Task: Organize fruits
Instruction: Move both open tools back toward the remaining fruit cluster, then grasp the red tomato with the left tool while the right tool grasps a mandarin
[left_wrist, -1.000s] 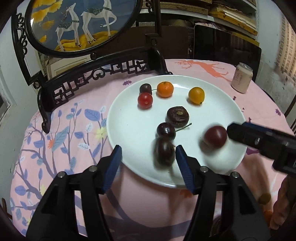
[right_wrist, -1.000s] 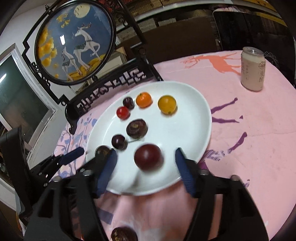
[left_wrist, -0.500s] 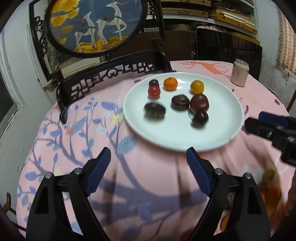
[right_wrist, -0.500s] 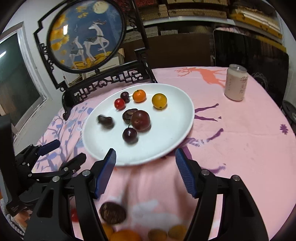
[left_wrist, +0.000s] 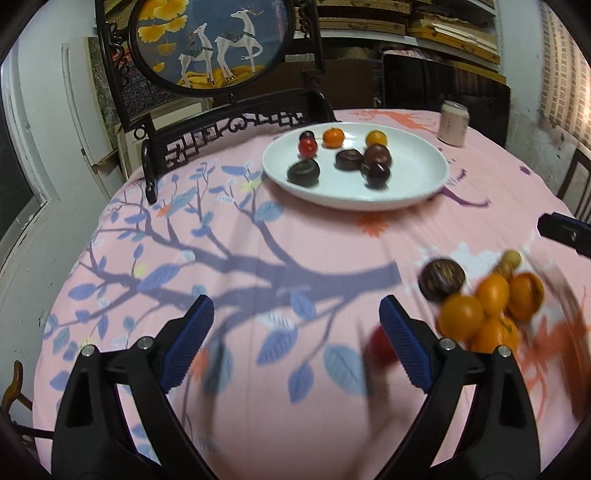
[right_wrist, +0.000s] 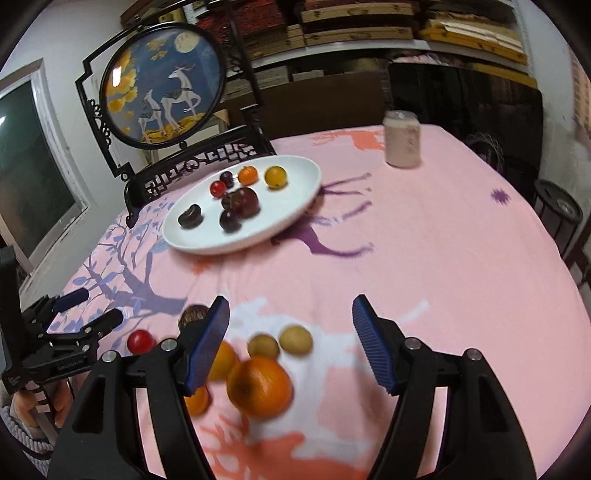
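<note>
A white plate (left_wrist: 413, 184) (right_wrist: 295, 192) at the far side of the table holds several small fruits: dark plums, cherries, red tomatoes and orange ones. Loose fruit lies near me: oranges (left_wrist: 491, 306) (right_wrist: 258, 384), a dark round fruit (left_wrist: 442, 279) (right_wrist: 192, 315), pale longans (right_wrist: 295, 339) and a red tomato (right_wrist: 140, 340) (left_wrist: 380, 345). My left gripper (left_wrist: 295, 338) is open and empty above the cloth. My right gripper (right_wrist: 290, 338) is open and empty, above the loose fruit.
A pink can (left_wrist: 453, 123) (right_wrist: 402, 138) stands beyond the plate. A black carved stand with a round deer picture (left_wrist: 210, 40) (right_wrist: 162, 85) rises at the back left. The round table carries a pink cloth (left_wrist: 258, 258) and drops off at its edges.
Both grippers have pulled back from the plate toward the near side of the table. The two fruits that were between the fingers lie on the plate. The loose fruit pile has come into view.
</note>
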